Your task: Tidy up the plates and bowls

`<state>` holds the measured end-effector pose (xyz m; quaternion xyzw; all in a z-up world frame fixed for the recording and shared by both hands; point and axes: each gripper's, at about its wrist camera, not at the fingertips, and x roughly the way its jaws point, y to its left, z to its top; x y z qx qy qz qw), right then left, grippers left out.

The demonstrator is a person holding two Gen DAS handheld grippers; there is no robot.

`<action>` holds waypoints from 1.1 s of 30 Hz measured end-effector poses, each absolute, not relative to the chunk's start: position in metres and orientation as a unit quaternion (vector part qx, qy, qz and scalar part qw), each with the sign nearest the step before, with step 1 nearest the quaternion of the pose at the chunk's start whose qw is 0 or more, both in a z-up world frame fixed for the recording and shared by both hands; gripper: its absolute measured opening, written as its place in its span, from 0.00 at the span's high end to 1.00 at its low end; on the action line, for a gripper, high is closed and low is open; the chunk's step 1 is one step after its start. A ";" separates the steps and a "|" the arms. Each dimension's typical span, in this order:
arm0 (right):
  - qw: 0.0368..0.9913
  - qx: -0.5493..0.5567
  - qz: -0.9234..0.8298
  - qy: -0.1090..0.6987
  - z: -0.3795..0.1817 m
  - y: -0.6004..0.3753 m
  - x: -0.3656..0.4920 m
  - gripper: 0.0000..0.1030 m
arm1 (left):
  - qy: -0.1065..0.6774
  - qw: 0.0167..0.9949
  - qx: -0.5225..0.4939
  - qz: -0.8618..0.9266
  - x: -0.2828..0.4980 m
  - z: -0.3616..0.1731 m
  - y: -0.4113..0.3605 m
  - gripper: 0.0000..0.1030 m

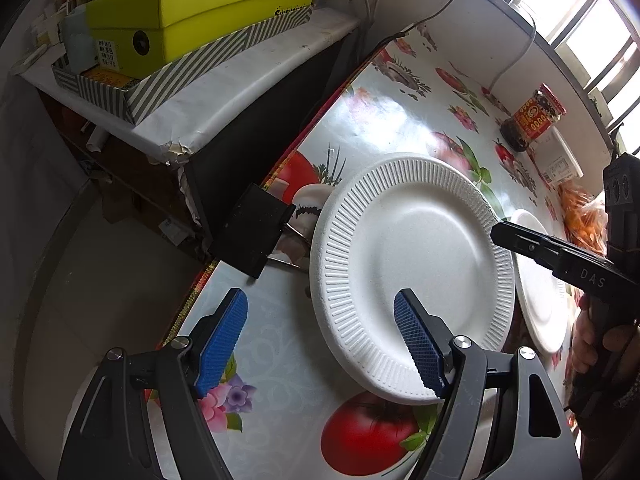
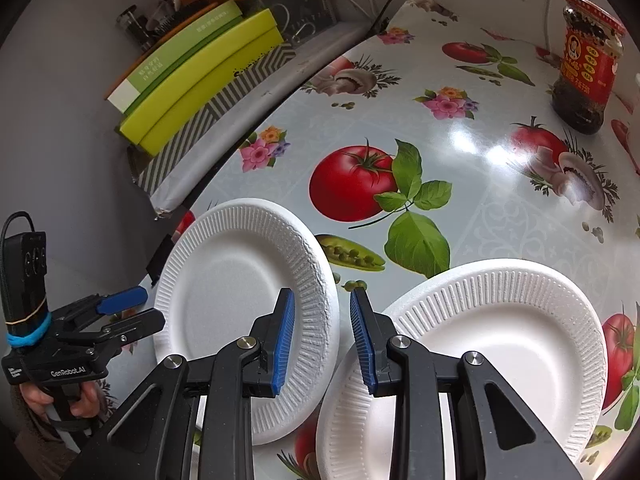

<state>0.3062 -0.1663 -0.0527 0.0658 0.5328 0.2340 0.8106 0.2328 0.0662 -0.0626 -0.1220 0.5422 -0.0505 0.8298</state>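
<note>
Table [image 2: 472,168]: large surface under a glossy oilcloth printed with tomatoes, mushrooms, peas and flowers; it bore everything listed below.

Left white foam plate with ribbed rim [image 2: 240,304]: lay flat near the table's left edge, close beside the second plate; whether the rims touched could not be told.

Right white foam plate with ribbed rim [image 2: 500,344]: lay flat to the right of the first, partly behind the right gripper's finger.

Stack of lime-green boxes [image 1: 192,20]: sat in a grey-and-white striped cardboard tray on a side cabinet beyond the table's left edge.

Left gripper [image 1: 320,340]: black frame, blue ribbed pads, jaws set wide apart, one pad over the left plate's near rim, nothing between them.

Right gripper [image 2: 322,336]: same build, jaws drawn narrow but parted, hovering above the gap between the two plates, gripping nothing.

Glass jar of dark chilli sauce with red label [image 2: 584,64]: upright at the far right, well apart from the plates.
</note>
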 end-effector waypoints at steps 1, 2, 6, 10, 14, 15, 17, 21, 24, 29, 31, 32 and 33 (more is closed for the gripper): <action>0.809 0.066 0.235 0.534 -0.054 -0.166 0.306 0.73 | 0.546 0.829 -0.117 -0.041 0.231 -0.062 0.067 0.26; 0.809 0.064 0.235 0.535 -0.054 -0.166 0.305 0.73 | 0.548 0.829 -0.110 -0.037 0.229 -0.062 0.066 0.26; 0.809 0.063 0.237 0.534 -0.056 -0.164 0.305 0.73 | 0.546 0.832 -0.098 -0.036 0.222 -0.063 0.066 0.26; 0.810 0.060 0.232 0.535 -0.056 -0.163 0.304 0.76 | 0.542 0.832 -0.115 -0.031 0.220 -0.062 0.071 0.26; 0.814 0.053 0.228 0.531 -0.054 -0.163 0.303 0.81 | 0.542 0.831 -0.122 -0.032 0.218 -0.063 0.073 0.34; 0.815 0.054 0.227 0.530 -0.054 -0.164 0.303 0.82 | 0.542 0.830 -0.122 -0.035 0.217 -0.063 0.073 0.38; 0.816 0.057 0.224 0.530 -0.054 -0.166 0.303 0.83 | 0.544 0.827 -0.132 -0.050 0.217 -0.063 0.072 0.48; 0.815 0.059 0.224 0.531 -0.055 -0.166 0.302 0.83 | 0.542 0.827 -0.137 -0.051 0.218 -0.063 0.071 0.54; 0.814 0.058 0.226 0.532 -0.055 -0.165 0.301 0.83 | 0.545 0.823 -0.147 -0.060 0.219 -0.064 0.070 0.66; 0.814 0.058 0.227 0.531 -0.053 -0.164 0.301 0.84 | 0.546 0.821 -0.153 -0.065 0.219 -0.065 0.066 0.71; 0.815 0.058 0.228 0.530 -0.052 -0.163 0.301 0.84 | 0.548 0.819 -0.156 -0.071 0.220 -0.065 0.064 0.78; 0.816 0.057 0.227 0.529 -0.051 -0.163 0.300 0.85 | 0.549 0.819 -0.155 -0.069 0.220 -0.065 0.063 0.78; 0.817 0.057 0.226 0.528 -0.050 -0.163 0.300 0.85 | 0.549 0.819 -0.152 -0.068 0.220 -0.065 0.062 0.78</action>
